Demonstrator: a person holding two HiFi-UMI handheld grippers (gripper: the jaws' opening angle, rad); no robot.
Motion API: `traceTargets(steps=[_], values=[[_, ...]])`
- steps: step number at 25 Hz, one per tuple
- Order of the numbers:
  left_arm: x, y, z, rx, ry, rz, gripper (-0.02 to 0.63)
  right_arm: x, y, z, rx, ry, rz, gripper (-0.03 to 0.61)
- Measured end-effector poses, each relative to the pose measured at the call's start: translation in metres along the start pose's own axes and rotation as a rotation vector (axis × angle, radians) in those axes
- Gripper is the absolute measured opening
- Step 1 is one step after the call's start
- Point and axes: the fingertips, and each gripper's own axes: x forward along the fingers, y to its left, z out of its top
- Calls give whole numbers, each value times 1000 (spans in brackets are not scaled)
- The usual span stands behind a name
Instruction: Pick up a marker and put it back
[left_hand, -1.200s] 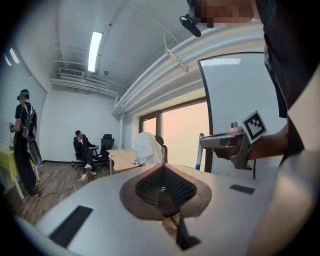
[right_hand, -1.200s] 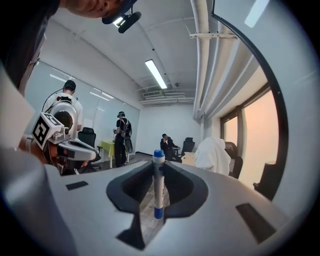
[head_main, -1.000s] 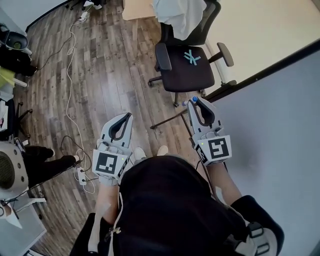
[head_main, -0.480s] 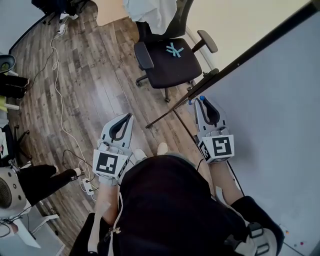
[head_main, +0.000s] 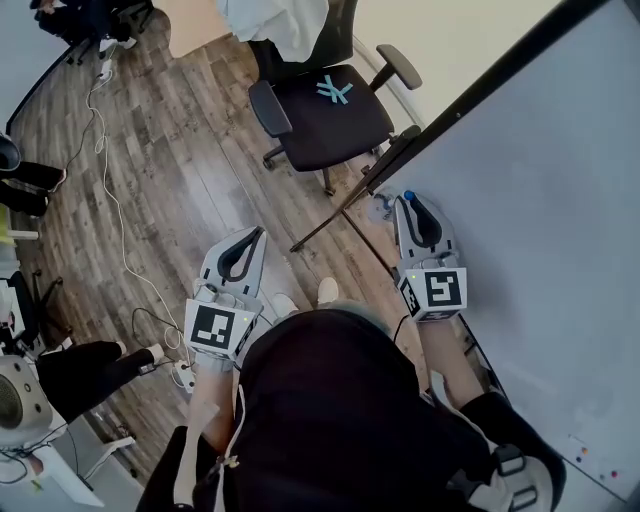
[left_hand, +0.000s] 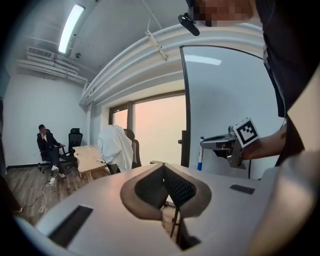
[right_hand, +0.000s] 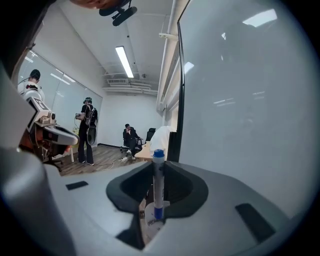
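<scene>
A white marker with a blue cap (right_hand: 158, 186) stands upright between the jaws of my right gripper (right_hand: 158, 169), which is shut on it. In the head view the right gripper (head_main: 414, 208) points at the lower left corner of the whiteboard (head_main: 545, 190), with the marker's cap (head_main: 408, 197) at its tip. From the left gripper view the marker (left_hand: 201, 153) hangs down from the right gripper (left_hand: 226, 145) in front of the board. My left gripper (head_main: 252, 236) is held over the wood floor, shut and empty.
A black office chair (head_main: 325, 108) stands ahead, with a white cloth over its back. The whiteboard's stand leg (head_main: 335, 218) crosses the floor between the grippers. A white cable (head_main: 112, 215) runs on the floor at left. A seated person (right_hand: 131, 137) and a standing person (right_hand: 88, 131) are farther off.
The right gripper with the marker has come closer to the whiteboard's lower corner as the person stepped toward it. The left gripper has kept its place.
</scene>
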Motion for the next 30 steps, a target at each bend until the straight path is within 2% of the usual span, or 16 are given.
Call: traceTargets(steps=[3,16,30], values=[[4,0,4,8,-15,0,8,1,-5,-8,8,15,-14,80],[10,-17,-12,20,39,-30,8,5,-10,-58,42,82,-8,80],[-2,-26,-19,10,55,-7,8,7,-1,-95,47,151,24,80]])
